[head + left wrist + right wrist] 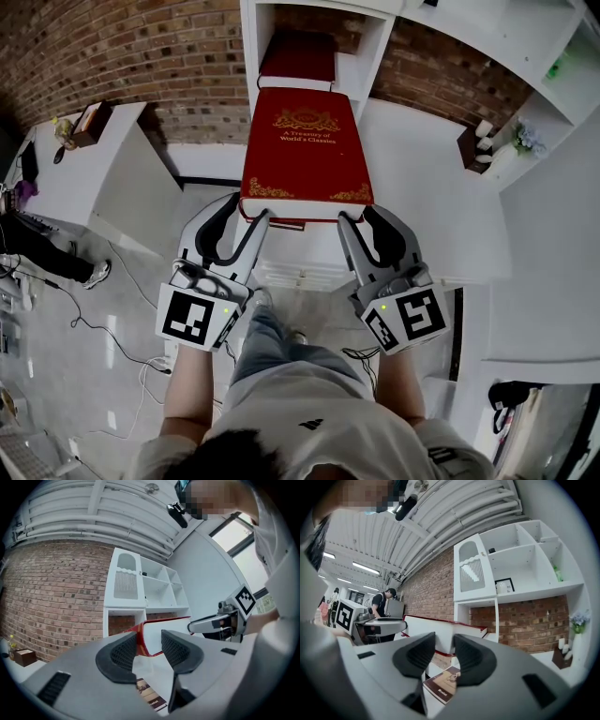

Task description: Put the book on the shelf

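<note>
Book raised to the shelf mouth: you hold the big red book (305, 155) flat in mid-air at the centre of the head view, cover up. Its long axis runs straight up the frame from its near edge toward the shelf (373, 52) at top centre. The left tool (242, 218) is clamped on the near left corner and the right tool (367, 223) on the near right corner. In each gripper view the pads sit on either side of the white page block and red cover, so both tools look closed on the book. Neither hand is nearer the opening; the two stand level at the lower edge of the book. The far end of the book lies just at the lip of the open compartment, where a second red book (298, 56) already rests. The white desk (422, 178) lies below. By this reading, what is left is a straight push up the frame, with the book's far end lined up to the opening and high enough to pass over the book inside
</note>
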{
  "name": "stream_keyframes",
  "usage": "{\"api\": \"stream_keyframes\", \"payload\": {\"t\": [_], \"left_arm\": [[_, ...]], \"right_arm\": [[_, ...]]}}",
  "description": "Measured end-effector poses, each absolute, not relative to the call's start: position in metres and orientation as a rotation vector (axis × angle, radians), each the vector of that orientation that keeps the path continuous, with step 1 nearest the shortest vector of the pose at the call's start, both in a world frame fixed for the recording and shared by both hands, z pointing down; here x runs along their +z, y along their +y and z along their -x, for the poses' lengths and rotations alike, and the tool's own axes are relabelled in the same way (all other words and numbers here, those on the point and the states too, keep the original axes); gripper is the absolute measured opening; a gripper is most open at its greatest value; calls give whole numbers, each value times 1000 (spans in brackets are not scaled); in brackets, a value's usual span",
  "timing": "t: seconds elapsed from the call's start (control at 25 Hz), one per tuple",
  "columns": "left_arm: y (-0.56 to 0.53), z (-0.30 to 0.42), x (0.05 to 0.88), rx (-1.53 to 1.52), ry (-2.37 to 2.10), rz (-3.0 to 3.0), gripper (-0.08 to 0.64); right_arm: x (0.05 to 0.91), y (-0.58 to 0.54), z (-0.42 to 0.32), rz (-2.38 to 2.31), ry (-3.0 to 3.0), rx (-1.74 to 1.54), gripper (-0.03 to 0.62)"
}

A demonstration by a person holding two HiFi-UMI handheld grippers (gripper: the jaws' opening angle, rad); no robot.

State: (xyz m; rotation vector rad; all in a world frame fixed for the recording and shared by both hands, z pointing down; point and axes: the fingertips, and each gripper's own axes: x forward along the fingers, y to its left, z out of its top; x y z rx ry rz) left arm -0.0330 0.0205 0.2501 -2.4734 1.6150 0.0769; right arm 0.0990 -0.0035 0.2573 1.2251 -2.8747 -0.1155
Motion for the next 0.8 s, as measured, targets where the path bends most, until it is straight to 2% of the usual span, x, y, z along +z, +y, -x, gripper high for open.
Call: {"api": "stream_keyframes", "payload": {"t": [0.8], "left_arm": [[-25, 43, 225, 108, 1573, 2433, 169]], "right_arm": [[231, -49, -88, -1270, -2890, -199, 137]]}}
